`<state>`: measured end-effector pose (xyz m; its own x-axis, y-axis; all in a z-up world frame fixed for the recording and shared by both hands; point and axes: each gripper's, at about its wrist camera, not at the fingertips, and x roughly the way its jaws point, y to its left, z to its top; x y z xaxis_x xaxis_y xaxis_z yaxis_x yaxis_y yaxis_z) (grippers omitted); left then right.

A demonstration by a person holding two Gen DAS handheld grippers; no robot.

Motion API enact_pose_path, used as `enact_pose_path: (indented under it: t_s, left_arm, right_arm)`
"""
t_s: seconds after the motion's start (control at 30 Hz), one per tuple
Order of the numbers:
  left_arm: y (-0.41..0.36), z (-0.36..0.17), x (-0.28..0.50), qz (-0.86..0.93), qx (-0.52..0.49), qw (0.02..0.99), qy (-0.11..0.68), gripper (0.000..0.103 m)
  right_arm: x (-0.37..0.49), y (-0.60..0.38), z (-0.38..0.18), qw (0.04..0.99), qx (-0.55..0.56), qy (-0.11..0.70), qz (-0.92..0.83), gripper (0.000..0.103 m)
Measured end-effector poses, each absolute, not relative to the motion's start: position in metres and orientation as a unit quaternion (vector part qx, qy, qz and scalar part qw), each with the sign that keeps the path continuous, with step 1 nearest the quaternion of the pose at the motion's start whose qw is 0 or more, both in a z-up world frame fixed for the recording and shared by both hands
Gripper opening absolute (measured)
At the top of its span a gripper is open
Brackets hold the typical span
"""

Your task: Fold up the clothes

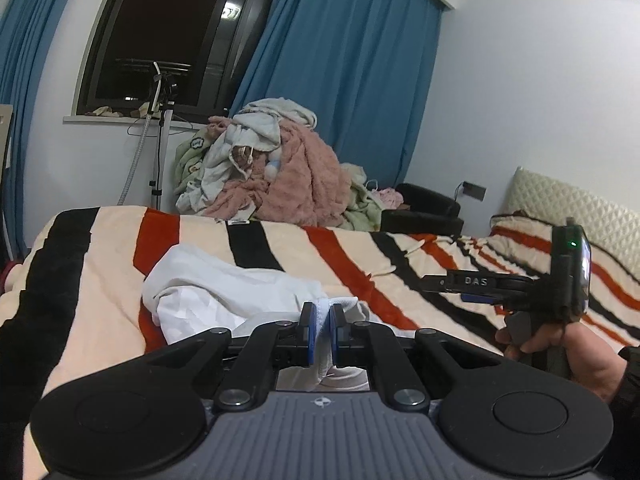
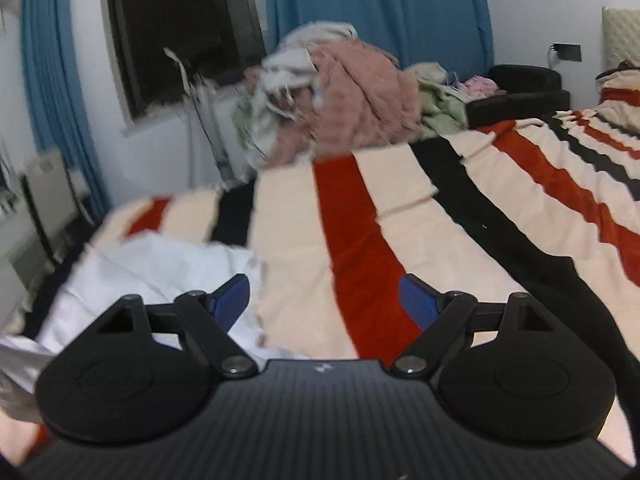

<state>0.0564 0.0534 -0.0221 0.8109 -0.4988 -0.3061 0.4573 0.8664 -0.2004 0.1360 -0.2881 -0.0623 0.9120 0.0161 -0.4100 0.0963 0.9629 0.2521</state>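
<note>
A white garment (image 1: 224,292) lies crumpled on the striped blanket (image 1: 100,280). My left gripper (image 1: 321,326) is shut on a bunched edge of it, and white cloth shows squeezed between the blue pads (image 1: 307,330). The right gripper (image 1: 480,284) appears at the right of the left wrist view, held by a hand (image 1: 560,344) above the blanket. In the blurred right wrist view, my right gripper (image 2: 325,300) stands open with nothing between its blue fingers (image 2: 418,300). The white garment (image 2: 152,268) lies to its left, under its left finger.
A heap of pink, green and grey clothes (image 1: 276,168) sits beyond the bed's far edge. A tripod stand (image 1: 160,140) is by the dark window (image 1: 160,32). A black chair (image 1: 424,208) and a quilted headboard (image 1: 580,208) are at the right.
</note>
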Motion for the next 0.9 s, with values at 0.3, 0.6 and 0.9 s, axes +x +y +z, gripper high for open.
enact_pose_path:
  t_s: [0.3,0.6,0.9]
  left_arm:
    - [0.061,-0.017,0.032,-0.265,-0.066,0.948,0.166,0.007]
    - [0.055,-0.023,0.037,-0.267,-0.062,0.945,0.180,0.007]
    - [0.065,-0.018,0.037,-0.280,-0.114,0.940,0.156,0.007]
  right_arm:
    - [0.152,-0.232,-0.069,0.944,0.067,0.292,0.139,0.083]
    - [0.147,-0.273,-0.070,0.958,0.136,0.251,0.015,0.083]
    - [0.055,-0.268,-0.027,0.995,0.055,0.045,-0.067,0.084]
